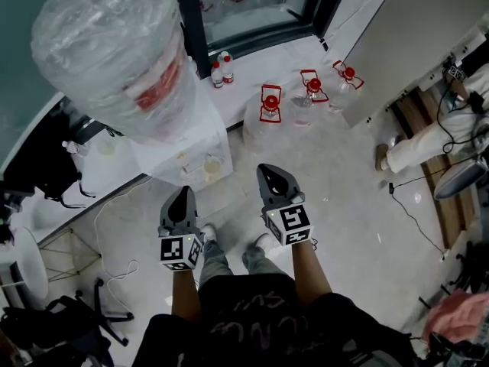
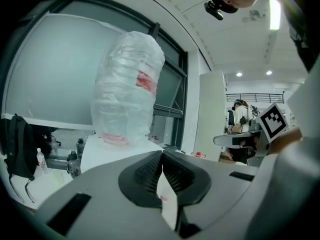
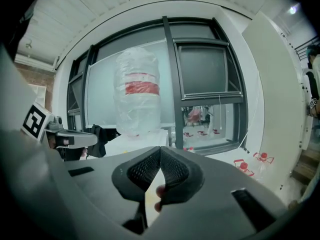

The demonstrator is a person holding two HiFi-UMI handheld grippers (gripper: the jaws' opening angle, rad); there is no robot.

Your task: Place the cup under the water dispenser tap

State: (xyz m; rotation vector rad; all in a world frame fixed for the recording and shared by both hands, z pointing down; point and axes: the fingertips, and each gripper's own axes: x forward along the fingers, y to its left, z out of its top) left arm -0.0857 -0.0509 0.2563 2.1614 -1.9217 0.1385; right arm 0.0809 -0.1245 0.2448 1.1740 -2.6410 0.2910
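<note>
The white water dispenser point(image 1: 177, 140) stands at the upper left of the head view, topped by a big plastic-wrapped bottle point(image 1: 114, 52). In its front recess a small pale cup point(image 1: 212, 167) appears to stand; the taps above it are not clear. My left gripper point(image 1: 184, 190) is shut and holds nothing, just in front of the dispenser's base. Beside it, my right gripper point(image 1: 263, 168) is also shut with nothing in it. In the left gripper view the shut gripper point(image 2: 161, 154) points at the bottle point(image 2: 127, 89). In the right gripper view the gripper point(image 3: 160, 149) has the bottle point(image 3: 137, 96) ahead.
Several clear jugs with red handles point(image 1: 270, 104) sit on the floor by the window. Two small bottles point(image 1: 221, 69) stand on the ledge. A person point(image 1: 416, 147) sits at the right among floor cables point(image 1: 409, 212). A black chair base point(image 1: 84, 312) is at lower left.
</note>
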